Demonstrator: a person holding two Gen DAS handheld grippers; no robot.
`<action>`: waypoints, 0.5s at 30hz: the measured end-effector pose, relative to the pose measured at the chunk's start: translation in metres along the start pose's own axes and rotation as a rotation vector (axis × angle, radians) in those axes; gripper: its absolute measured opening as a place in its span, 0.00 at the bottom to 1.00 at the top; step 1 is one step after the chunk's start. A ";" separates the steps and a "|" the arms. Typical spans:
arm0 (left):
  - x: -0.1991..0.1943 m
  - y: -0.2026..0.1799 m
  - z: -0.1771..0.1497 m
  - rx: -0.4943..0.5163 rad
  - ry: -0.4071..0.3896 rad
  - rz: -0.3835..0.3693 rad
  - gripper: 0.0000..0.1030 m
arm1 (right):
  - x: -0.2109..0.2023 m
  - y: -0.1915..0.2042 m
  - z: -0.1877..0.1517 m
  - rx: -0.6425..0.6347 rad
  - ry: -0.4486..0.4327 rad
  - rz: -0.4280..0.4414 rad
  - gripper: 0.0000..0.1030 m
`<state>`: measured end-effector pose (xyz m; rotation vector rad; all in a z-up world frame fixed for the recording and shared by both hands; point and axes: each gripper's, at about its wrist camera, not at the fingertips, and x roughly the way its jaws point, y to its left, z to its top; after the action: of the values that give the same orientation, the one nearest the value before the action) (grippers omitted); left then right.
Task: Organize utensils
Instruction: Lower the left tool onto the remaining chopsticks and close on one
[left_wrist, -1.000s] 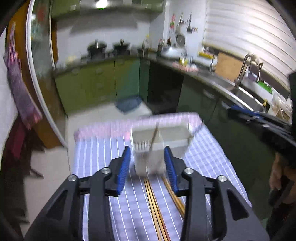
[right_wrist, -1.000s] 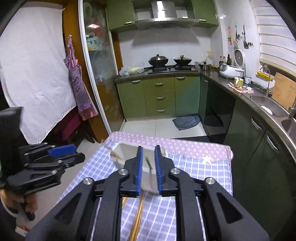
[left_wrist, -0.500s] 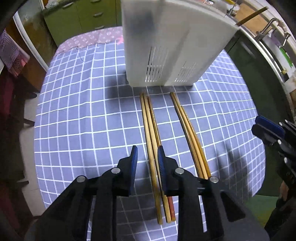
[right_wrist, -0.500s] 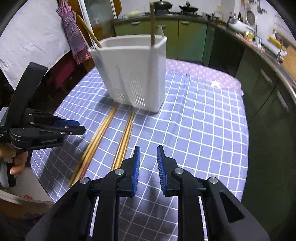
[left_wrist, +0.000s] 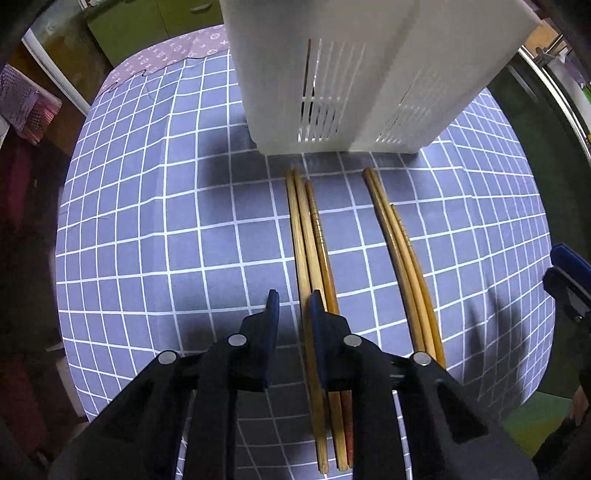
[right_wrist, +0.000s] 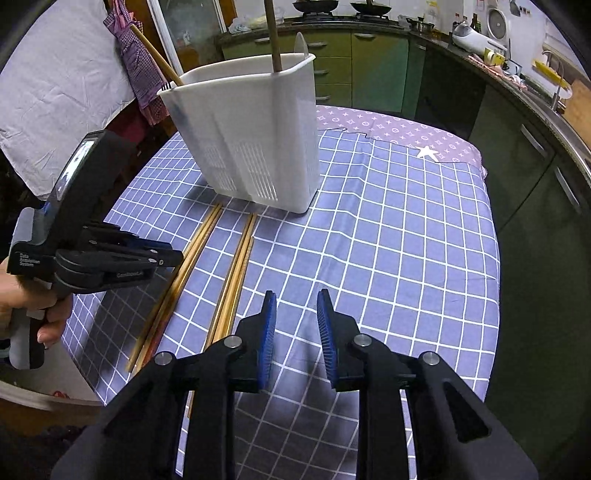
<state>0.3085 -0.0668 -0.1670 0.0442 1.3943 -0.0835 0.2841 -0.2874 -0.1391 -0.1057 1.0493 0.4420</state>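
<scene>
A white slotted utensil holder (left_wrist: 354, 74) stands on the blue checked tablecloth (left_wrist: 166, 221), with two chopsticks standing in it in the right wrist view (right_wrist: 255, 129). Two bundles of wooden chopsticks lie in front of it: a left bundle (left_wrist: 310, 240) and a right bundle (left_wrist: 399, 251). My left gripper (left_wrist: 293, 299) is open a little and empty, low over the cloth, its right finger over the left bundle. My right gripper (right_wrist: 295, 299) is open and empty, above the cloth to the right of the chopsticks (right_wrist: 236, 273).
The table's near edge and left edge drop off to a dark floor. Green kitchen cabinets (right_wrist: 369, 70) and a counter with a sink run behind and to the right. A cloth hangs at the left (right_wrist: 136, 70).
Both grippers have come down from high above the holder to low over the table. The left one has closed in on the left chopstick bundle. The right jaws have opened wider.
</scene>
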 end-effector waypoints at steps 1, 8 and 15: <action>0.001 0.000 0.000 0.002 0.003 0.002 0.15 | 0.000 0.000 -0.001 -0.001 0.001 0.003 0.23; 0.013 -0.011 0.006 0.014 0.026 0.010 0.14 | -0.002 0.001 -0.002 -0.003 0.006 0.005 0.23; 0.014 -0.023 0.013 0.040 0.036 0.018 0.07 | -0.001 0.001 -0.005 -0.004 0.013 0.001 0.23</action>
<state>0.3216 -0.0914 -0.1785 0.0923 1.4279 -0.0964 0.2795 -0.2880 -0.1406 -0.1121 1.0616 0.4450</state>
